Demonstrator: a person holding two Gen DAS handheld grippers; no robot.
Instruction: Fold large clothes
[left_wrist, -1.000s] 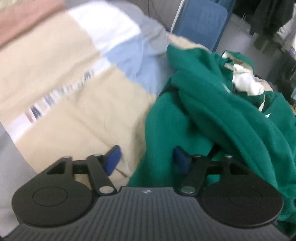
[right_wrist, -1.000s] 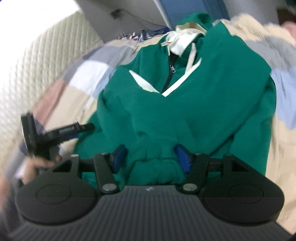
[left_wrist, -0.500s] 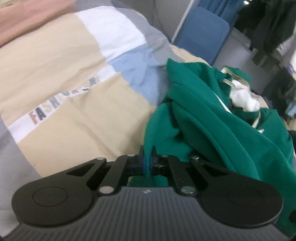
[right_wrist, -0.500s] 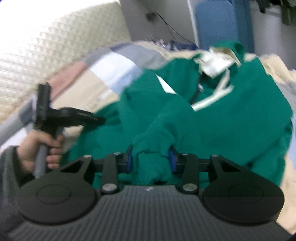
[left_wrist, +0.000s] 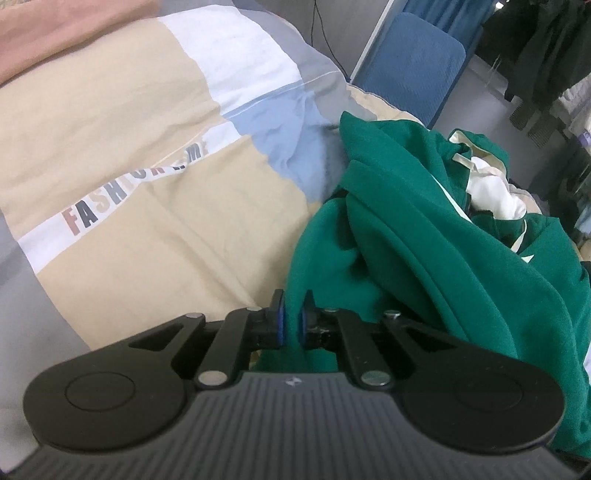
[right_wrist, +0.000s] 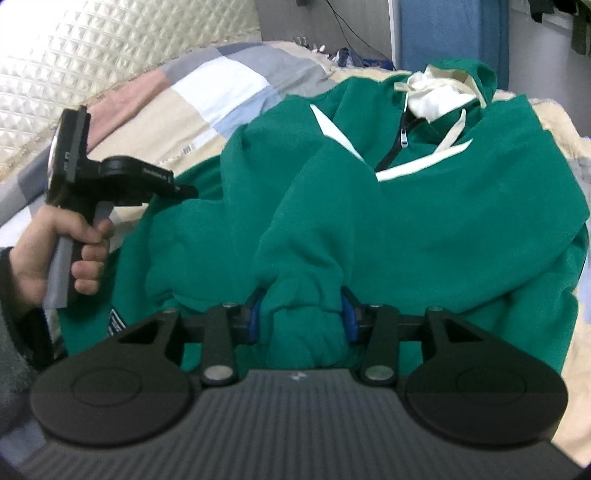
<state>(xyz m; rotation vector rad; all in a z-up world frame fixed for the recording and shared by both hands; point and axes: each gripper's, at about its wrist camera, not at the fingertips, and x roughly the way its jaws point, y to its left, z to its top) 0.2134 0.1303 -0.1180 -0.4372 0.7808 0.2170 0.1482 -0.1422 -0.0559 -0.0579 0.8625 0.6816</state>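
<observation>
- On the bed, at the far left of my right-wrist view, my left hand (right_wrist: 55, 254) grips the handle of the left gripper (left_wrist: 291, 321), whose fingers reach rightward onto the near-left edge of the green hoodie (right_wrist: 424, 221).
- Left gripper, seen from its own camera: the two blue pads (left_wrist: 279, 320) stand almost together, pinching a thin fold of the hoodie's (left_wrist: 424, 240) edge between them.
- Left of that pinch lies the patchwork quilt (left_wrist: 129, 129) in beige, white, blue, grey and pink, with a lettered strip (left_wrist: 122, 195) running across it; part of the lettering is blurred, so I read only "FASH" with confidence.
- Centre of the bed: the hoodie lies crumpled on the quilt (right_wrist: 221, 92), front up, its cream-lined hood (right_wrist: 443, 88) at the far end, a dark zip (right_wrist: 400, 142) below it, and a cream drawstring (right_wrist: 452, 134) trailing across the chest.
- Near centre, my right gripper (right_wrist: 301, 314) has a thick bunch of green cloth between its blue pads (right_wrist: 349, 314), which press on it from both sides; the jaws are widening at this moment.
- Far right, beyond the bed, a blue padded chair (left_wrist: 417, 66) stands, with dark garments (left_wrist: 535, 48) hanging behind it.
</observation>
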